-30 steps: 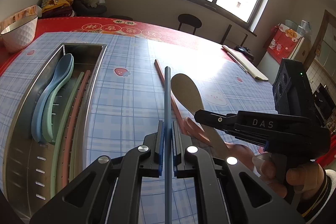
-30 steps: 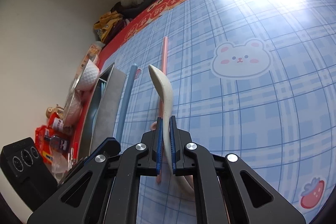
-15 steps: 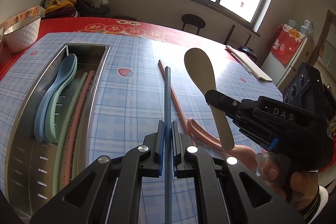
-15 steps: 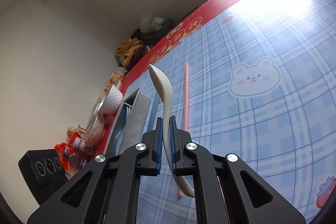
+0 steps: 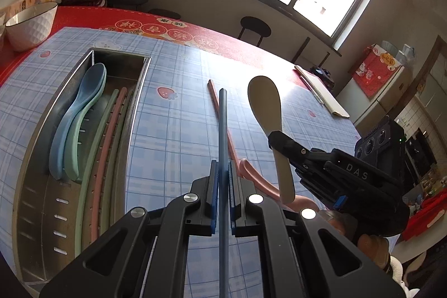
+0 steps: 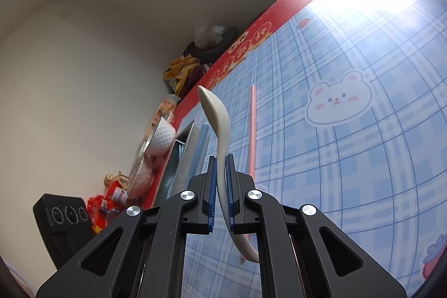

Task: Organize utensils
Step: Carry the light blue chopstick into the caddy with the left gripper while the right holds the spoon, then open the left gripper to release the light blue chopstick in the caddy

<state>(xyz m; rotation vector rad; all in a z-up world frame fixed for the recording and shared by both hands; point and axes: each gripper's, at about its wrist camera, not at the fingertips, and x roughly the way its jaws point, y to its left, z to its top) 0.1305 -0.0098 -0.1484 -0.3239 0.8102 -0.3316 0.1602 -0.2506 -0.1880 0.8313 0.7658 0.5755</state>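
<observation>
Both grippers are clamped: left gripper [image 5: 223,196] on a blue chopstick [image 5: 222,127], right gripper [image 6: 220,193] on a beige spoon [image 6: 219,130]. Gripped so thinly, either could pivot and miss the steel tray [image 5: 36,178] at left.

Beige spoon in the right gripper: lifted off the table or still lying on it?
Lifted. The right gripper is shut on the beige spoon at its handle, bowl raised above the tablecloth.

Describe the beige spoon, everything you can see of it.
The beige spoon is a matte, faintly speckled piece, plastic by the look, with a broad oval bowl and a flat curved handle. The right hand-held gripper is shut on its handle at mid-length; the blue pads touch both sides. It is held clear of the table, bowl pointing up and away, handle tail curving down behind the pads. Nothing else touches it.
</observation>
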